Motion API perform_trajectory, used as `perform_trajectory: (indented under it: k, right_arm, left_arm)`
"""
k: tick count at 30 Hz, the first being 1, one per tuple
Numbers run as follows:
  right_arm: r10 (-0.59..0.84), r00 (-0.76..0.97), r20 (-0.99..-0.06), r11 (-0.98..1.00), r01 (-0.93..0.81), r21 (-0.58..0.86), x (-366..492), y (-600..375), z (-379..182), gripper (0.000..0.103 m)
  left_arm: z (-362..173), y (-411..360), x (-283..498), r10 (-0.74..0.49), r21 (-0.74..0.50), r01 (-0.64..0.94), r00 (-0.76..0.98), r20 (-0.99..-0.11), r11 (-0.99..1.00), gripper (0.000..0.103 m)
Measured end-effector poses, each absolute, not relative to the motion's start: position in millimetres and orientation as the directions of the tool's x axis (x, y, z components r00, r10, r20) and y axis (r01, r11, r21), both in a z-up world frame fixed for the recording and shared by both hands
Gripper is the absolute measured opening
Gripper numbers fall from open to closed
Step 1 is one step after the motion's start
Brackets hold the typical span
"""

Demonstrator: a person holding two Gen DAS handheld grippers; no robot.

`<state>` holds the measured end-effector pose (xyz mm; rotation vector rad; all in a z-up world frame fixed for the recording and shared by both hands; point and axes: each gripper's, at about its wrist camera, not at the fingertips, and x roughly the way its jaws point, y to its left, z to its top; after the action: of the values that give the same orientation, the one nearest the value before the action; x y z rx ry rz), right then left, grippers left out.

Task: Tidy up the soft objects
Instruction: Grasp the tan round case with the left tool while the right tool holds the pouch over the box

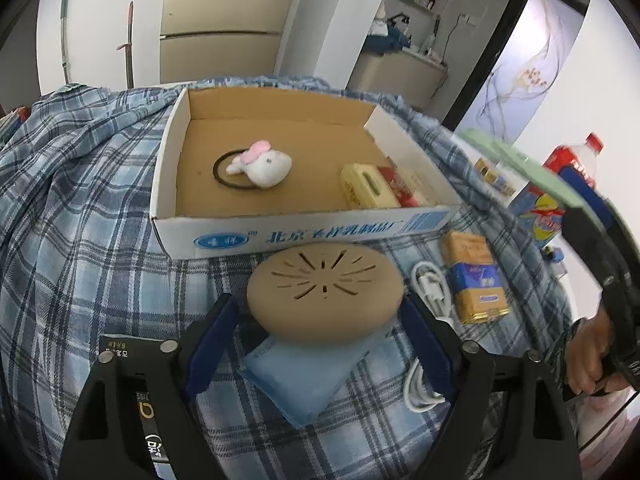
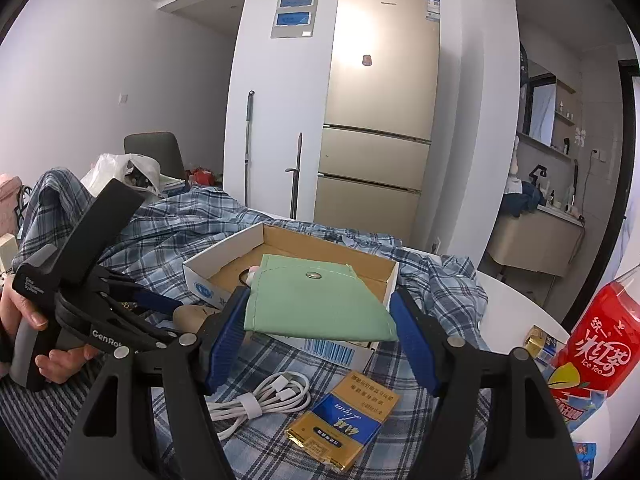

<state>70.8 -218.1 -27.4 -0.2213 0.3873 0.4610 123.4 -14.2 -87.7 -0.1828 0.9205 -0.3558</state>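
Note:
My left gripper (image 1: 320,298) is shut on a tan round squishy toy (image 1: 324,292), held just above a light blue soft pouch (image 1: 304,372) on the plaid cloth. Beyond it stands an open cardboard box (image 1: 280,236) holding a white plush bunny on a black hair tie (image 1: 266,166) and a yellow tissue pack (image 1: 366,186). In the right wrist view, my right gripper (image 2: 320,294) is shut on a green felt pouch (image 2: 316,304) with a snap button, lifted in front of the box (image 2: 208,280). The left gripper (image 2: 176,312) shows at the left there.
A white coiled cable (image 2: 272,396) and a yellow-and-blue packet (image 2: 348,420) lie on the plaid cloth (image 1: 80,200) near the box. A red ice tea bottle (image 2: 596,344) and small packs stand at the right. A fridge (image 2: 380,120) stands behind.

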Motion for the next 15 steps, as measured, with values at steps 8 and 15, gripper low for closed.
perform_trajectory:
  k: [8, 15]
  right_arm:
    - [0.393, 0.819, -0.418, 0.874, -0.474, -0.109, 72.5, -219.5, -28.1, 0.070]
    - [0.391, 0.820, -0.418, 0.876, -0.471, -0.105, 73.0, -220.6, -28.3, 0.070]
  left_arm:
    - [-78.7, -19.7, 115.3, -0.395, -0.288, 0.272, 0.575, -0.716, 0.918, 0.073]
    - [-60.0, -18.7, 98.2, -0.368, -0.236, 0.284, 0.660, -0.655, 0.929, 0.044]
